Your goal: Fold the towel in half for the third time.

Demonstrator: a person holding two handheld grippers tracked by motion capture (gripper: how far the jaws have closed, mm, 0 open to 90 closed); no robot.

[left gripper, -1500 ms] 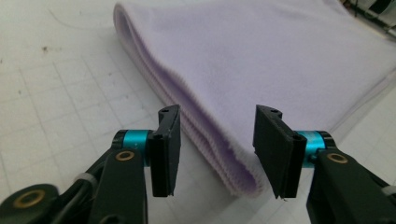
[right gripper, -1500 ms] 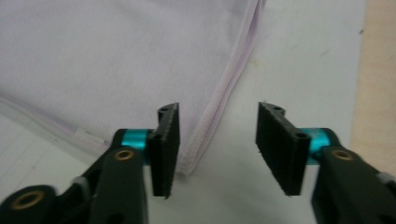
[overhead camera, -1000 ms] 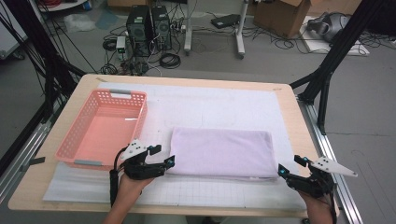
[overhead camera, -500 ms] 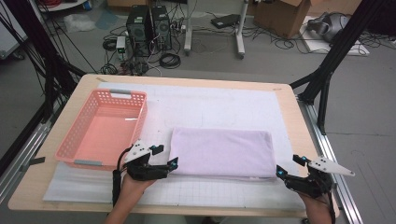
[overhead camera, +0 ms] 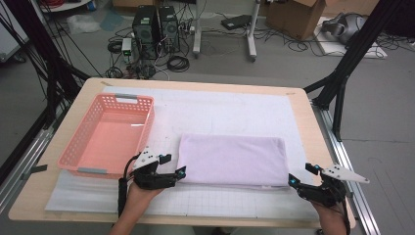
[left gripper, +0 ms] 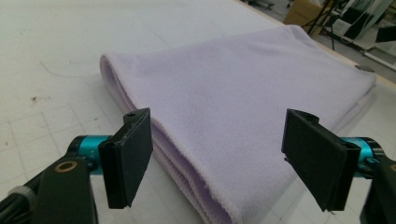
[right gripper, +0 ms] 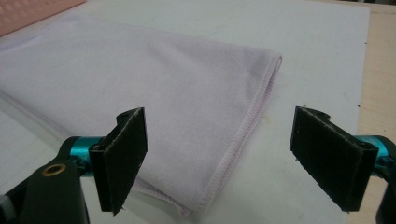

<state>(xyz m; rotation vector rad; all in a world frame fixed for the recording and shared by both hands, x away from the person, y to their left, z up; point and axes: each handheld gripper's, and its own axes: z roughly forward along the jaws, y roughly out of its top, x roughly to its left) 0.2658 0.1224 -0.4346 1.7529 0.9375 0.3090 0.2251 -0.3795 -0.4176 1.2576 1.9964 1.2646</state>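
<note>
A folded lilac towel (overhead camera: 234, 160) lies on the white mat (overhead camera: 230, 112) in the near middle of the desk (overhead camera: 303, 105), right of the pink basket (overhead camera: 108, 134). The left gripper (overhead camera: 180, 171) sits at the towel's near left corner, its fingers (left gripper: 128, 156) released and having just narrowed slightly, the folded edge between them unpinched. The right gripper (overhead camera: 292, 180) waits with fingers (right gripper: 120, 156) spread at the near right corner. Both should probably slide under every layer before clenching, so no layer slips free
</note>
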